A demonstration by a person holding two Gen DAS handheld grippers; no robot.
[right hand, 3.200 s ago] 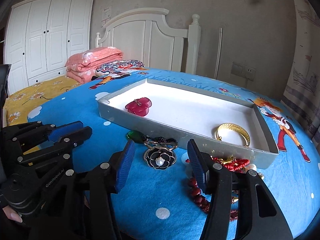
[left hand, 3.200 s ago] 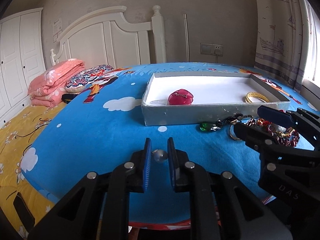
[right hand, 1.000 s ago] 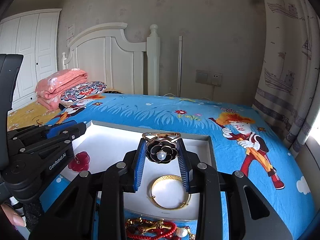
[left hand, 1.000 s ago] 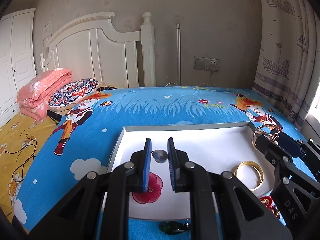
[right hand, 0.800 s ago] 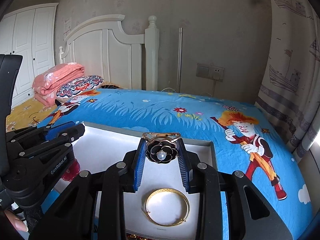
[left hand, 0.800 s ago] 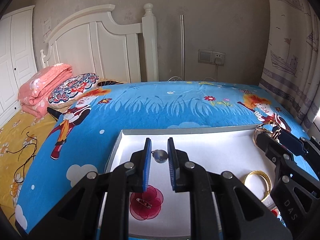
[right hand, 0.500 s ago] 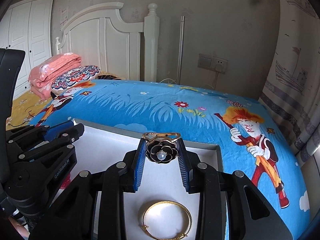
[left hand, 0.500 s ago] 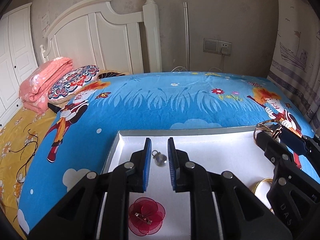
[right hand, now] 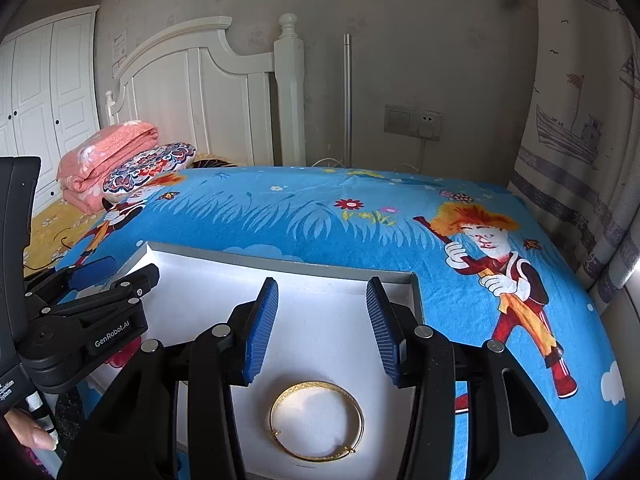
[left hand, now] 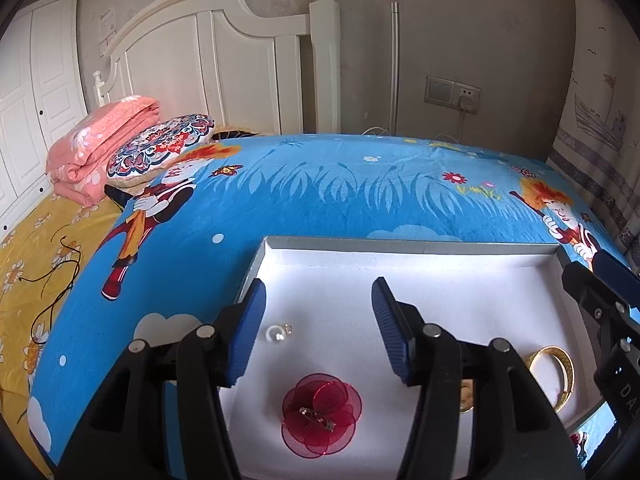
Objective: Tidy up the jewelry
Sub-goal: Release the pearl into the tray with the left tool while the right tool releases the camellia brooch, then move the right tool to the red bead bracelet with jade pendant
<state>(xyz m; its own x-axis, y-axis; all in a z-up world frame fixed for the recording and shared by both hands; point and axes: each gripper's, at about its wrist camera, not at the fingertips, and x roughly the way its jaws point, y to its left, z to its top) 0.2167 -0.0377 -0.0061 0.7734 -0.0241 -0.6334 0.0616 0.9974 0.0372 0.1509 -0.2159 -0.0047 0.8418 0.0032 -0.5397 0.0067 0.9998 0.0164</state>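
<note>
While you hold the left gripper (left hand: 318, 326) over the white tray (left hand: 408, 245), its two blue pads (left hand: 250, 330) stand wide apart with nothing between them. Just past the left pad, a small pearl earring (left hand: 277, 333) lies on the white floor of the tray, near the tray's left wall. Closer to you, under the gap of the left gripper, a red flower brooch (left hand: 321, 415) lies flat in the tray with a little pin on top. Off to the right side of the tray, a gold bangle (left hand: 558, 374) lies partly hidden behind the black arm of your other tool.

Your right gripper (right hand: 322, 326) is let go too. Its blue pads (right hand: 382, 332) are far apart and hold nothing. Below them, the gold bangle (right hand: 317, 420) lies flat on the tray floor (right hand: 320, 328), near the tray's right wall. You can see the left gripper (right hand: 94, 280) from this side, reaching in over the left part of the tray. A bit of your left hand (right hand: 28, 430) shows at the bottom left corner.

The tray sits on a blue blanket (right hand: 320, 208) with cartoon children, grass and flowers on it. At the far left, a folded pink quilt (left hand: 100, 140) and a patterned pillow (left hand: 160, 144) rest by the white headboard (left hand: 224, 64).
</note>
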